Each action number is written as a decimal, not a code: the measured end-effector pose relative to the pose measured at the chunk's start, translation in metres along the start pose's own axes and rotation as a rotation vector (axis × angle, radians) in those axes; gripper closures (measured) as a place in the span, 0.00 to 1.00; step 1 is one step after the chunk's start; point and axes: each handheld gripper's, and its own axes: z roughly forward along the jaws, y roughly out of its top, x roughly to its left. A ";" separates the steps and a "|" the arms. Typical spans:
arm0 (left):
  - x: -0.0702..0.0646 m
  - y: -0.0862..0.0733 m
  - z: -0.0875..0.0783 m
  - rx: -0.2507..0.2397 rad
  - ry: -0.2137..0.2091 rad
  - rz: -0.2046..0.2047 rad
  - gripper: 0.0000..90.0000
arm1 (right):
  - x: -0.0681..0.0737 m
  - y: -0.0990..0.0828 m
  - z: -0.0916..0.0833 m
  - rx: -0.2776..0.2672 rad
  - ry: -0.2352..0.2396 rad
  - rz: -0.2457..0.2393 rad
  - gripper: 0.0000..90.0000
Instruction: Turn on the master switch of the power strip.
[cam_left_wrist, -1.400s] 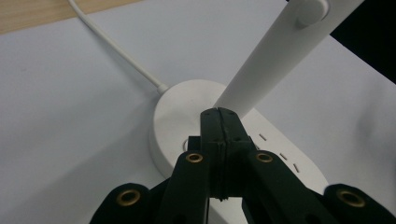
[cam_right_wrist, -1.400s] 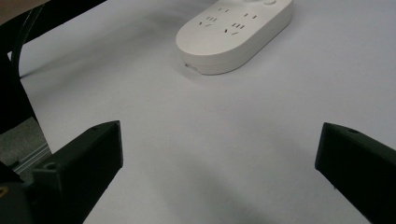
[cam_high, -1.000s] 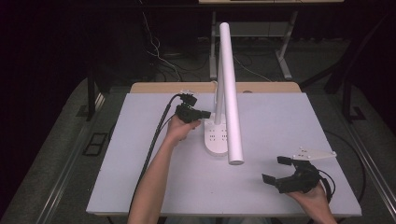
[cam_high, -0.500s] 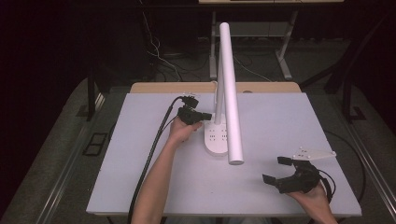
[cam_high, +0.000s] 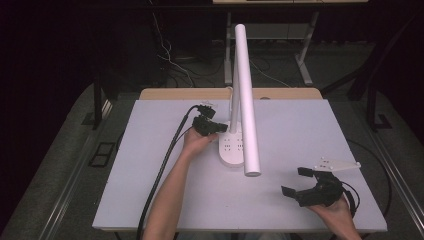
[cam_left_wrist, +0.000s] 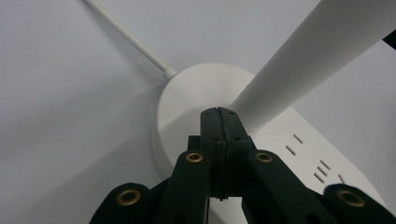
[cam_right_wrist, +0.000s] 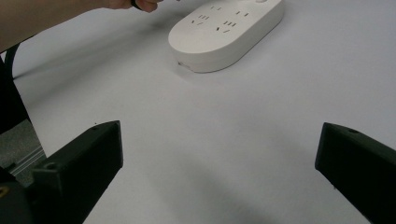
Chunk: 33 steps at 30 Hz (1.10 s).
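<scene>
A white desk lamp stands mid-table: an oval base (cam_high: 231, 148) with socket slots, a thin upright post, and a long white tube head (cam_high: 246, 95) reaching toward me. My left gripper (cam_high: 222, 128) is shut with nothing between its jaws, its tip at the base beside the post. In the left gripper view the closed tips (cam_left_wrist: 219, 113) rest over the round end of the base (cam_left_wrist: 187, 93), where the post (cam_left_wrist: 308, 56) rises and a white cable (cam_left_wrist: 126, 35) leaves. My right gripper (cam_high: 296, 181) lies open near the front right corner. Its view looks across bare table to the base (cam_right_wrist: 224, 35).
The white tabletop (cam_high: 310, 130) has free room on both sides of the lamp. A black cable (cam_high: 160, 170) trails from the left gripper along the forearm. Beyond the table's far edge stand dark floor, cables and metal table legs (cam_high: 305, 60).
</scene>
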 end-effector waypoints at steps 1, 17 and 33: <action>0.000 0.000 0.000 0.000 0.002 0.001 1.00 | 0.000 0.000 0.000 -0.001 0.002 -0.001 0.00; -0.002 0.002 -0.004 0.101 0.047 0.110 1.00 | 0.002 0.000 0.000 -0.006 0.008 -0.010 0.00; -0.005 0.000 0.002 0.044 0.058 0.017 1.00 | 0.003 0.000 -0.001 -0.006 0.006 -0.009 0.00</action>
